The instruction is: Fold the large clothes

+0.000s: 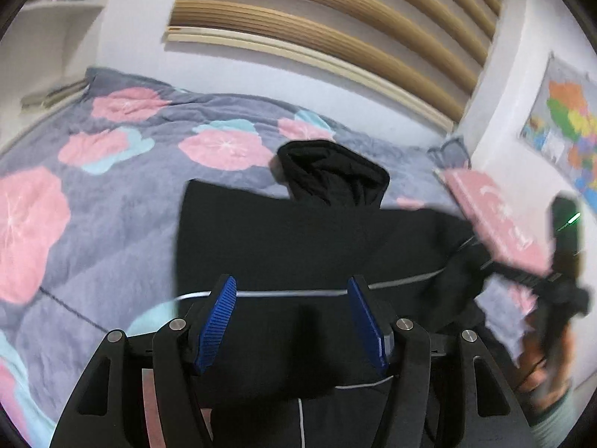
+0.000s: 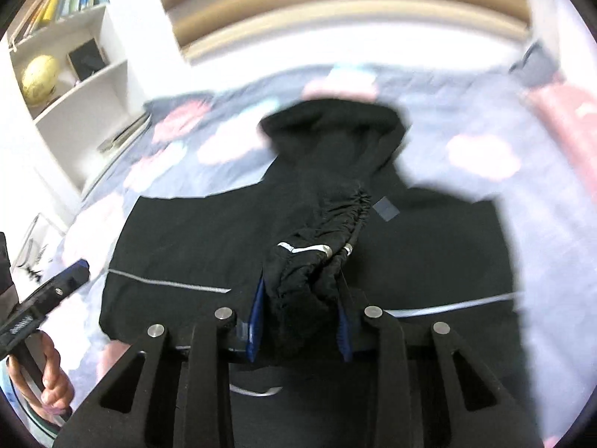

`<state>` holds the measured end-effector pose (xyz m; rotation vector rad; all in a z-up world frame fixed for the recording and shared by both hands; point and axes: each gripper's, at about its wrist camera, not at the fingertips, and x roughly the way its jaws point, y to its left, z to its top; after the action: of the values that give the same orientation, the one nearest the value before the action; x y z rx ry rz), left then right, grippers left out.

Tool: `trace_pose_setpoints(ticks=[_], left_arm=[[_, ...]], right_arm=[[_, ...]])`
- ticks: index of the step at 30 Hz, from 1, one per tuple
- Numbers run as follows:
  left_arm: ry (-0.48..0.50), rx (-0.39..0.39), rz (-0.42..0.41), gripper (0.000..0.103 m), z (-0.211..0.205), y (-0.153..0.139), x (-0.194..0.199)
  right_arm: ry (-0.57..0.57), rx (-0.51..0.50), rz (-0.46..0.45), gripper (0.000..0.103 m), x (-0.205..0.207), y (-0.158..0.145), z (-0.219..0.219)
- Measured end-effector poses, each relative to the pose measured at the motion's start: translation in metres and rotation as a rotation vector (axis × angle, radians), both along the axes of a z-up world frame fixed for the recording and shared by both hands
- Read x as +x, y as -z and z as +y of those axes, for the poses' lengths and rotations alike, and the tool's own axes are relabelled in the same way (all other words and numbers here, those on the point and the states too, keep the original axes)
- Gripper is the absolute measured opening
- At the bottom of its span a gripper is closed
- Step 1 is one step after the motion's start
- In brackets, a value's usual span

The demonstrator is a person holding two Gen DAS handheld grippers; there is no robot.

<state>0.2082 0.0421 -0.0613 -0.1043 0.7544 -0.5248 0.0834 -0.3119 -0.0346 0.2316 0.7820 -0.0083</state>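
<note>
On the bed: a black hooded jacket lies spread flat over a grey quilt printed with pink and pale-blue flowers, hood toward the headboard end.
Jacket detail: a thin reflective stripe runs across the body.
Right hand-held gripper: clenched on the jacket's bunched sleeve cuff, the gathered black cloth squeezed between the blue pads and lifted above the jacket body; no earlier view is given here.
Left hand-held gripper: released, its blue pads standing wide apart with nothing between them, hovering over the jacket's lower part.
Left hand: seen at the lower left edge of the right wrist view, fingers wrapped around the gripper handle.
Right hand: blurred at the right edge of the left wrist view, holding its gripper.
Behind the bed: a white wall with wooden slats.
Right wall: a colourful map.
Near the map: a pink pillow on the bed's far corner.
Left side: white shelves with books, a yellowish globe and a small dark frame.
</note>
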Motion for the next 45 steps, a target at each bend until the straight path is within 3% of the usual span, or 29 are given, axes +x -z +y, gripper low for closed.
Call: trace_pose_setpoints(ticks=[3, 6, 9, 11, 14, 16, 20, 22, 24, 27, 30, 32, 33, 34, 36, 41, 45], left_arm=[[0.028, 0.070, 0.031, 0.063, -0.034, 0.017, 0.013], [0.051, 0.143, 0.117, 0.063, -0.065, 0.047, 0.028], [0.083, 0.185, 0.200, 0.063, -0.087, 0.086, 0.040], [0.070, 0.233, 0.209, 0.062, -0.093, 0.103, 0.043], [0.069, 0.247, 0.212, 0.062, -0.094, 0.108, 0.044], [0.082, 0.250, 0.221, 0.062, -0.093, 0.105, 0.044], [0.097, 0.242, 0.193, 0.060, -0.086, 0.093, 0.037], [0.106, 0.191, 0.156, 0.060, -0.080, 0.074, 0.026], [0.109, 0.118, 0.113, 0.061, -0.075, 0.052, 0.016], [0.126, 0.043, 0.107, 0.061, -0.079, 0.034, 0.010], [0.121, 0.083, 0.091, 0.061, -0.091, 0.039, 0.003], [0.100, 0.142, 0.162, 0.061, -0.097, 0.065, 0.009], [0.083, 0.163, 0.237, 0.060, -0.096, 0.088, 0.017], [0.072, 0.169, 0.293, 0.060, -0.095, 0.107, 0.024], [0.083, 0.142, 0.291, 0.060, -0.090, 0.120, 0.024], [0.062, 0.220, 0.267, 0.060, -0.101, 0.103, 0.019], [0.065, 0.113, 0.207, 0.061, -0.086, 0.067, 0.016]], right_arm=[[0.077, -0.081, -0.015, 0.035, -0.013, -0.006, -0.032], [0.152, -0.109, 0.023, 0.035, -0.016, 0.011, -0.071], [0.176, -0.075, 0.128, 0.035, -0.009, 0.057, -0.100], [0.180, -0.069, 0.197, 0.035, -0.004, 0.092, -0.110], [0.193, -0.017, 0.271, 0.035, -0.004, 0.138, -0.125], [0.193, 0.018, 0.261, 0.038, -0.007, 0.147, -0.130], [0.193, 0.043, 0.247, 0.046, -0.015, 0.127, -0.135], [0.201, 0.039, 0.179, 0.055, -0.024, 0.100, -0.132], [0.171, 0.032, 0.082, 0.058, -0.033, 0.067, -0.121], [0.116, -0.016, 0.046, 0.058, -0.029, 0.043, -0.095], [0.065, -0.101, 0.095, 0.058, -0.013, 0.055, -0.065], [0.075, -0.156, 0.186, 0.058, -0.005, 0.086, -0.057], [0.082, -0.151, 0.228, 0.058, -0.004, 0.100, -0.060], [0.087, -0.120, 0.296, 0.051, -0.003, 0.125, -0.066], [0.068, -0.066, 0.309, 0.049, -0.007, 0.146, -0.073], [0.048, -0.086, 0.292, 0.049, -0.010, 0.132, -0.072], [0.049, -0.064, 0.167, 0.059, -0.011, 0.086, -0.076]])
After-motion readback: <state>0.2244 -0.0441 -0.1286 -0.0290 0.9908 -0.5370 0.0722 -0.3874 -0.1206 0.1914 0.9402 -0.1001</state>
